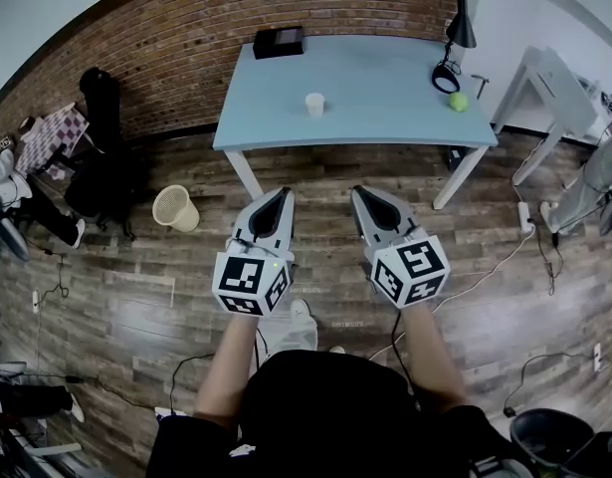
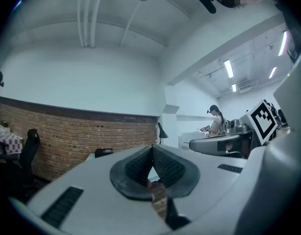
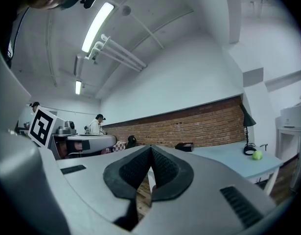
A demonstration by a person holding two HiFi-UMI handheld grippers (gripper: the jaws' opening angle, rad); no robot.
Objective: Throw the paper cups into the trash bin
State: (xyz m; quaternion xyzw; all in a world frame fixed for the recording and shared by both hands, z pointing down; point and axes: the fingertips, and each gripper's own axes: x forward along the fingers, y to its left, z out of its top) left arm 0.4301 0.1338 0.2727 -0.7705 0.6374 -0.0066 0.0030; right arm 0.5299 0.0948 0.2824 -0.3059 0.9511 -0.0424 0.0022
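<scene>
Both tools hang closest to the head camera: left tool (image 1: 282, 195) and right tool (image 1: 359, 194), side by side, held out level and aimed at the worktop (image 1: 385, 108). Each has its jaws pressed together on nothing. The job looks unstarted. One paper cup (image 1: 314, 104) stands upright mid-worktop, well apart from both tools. The trash bin (image 1: 186, 217) waits on the floor off the worktop's front-left corner. Reaching, gripping, carrying and dropping are all still to come.

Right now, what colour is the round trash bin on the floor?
Round trash bin: cream, best in head view.
</scene>
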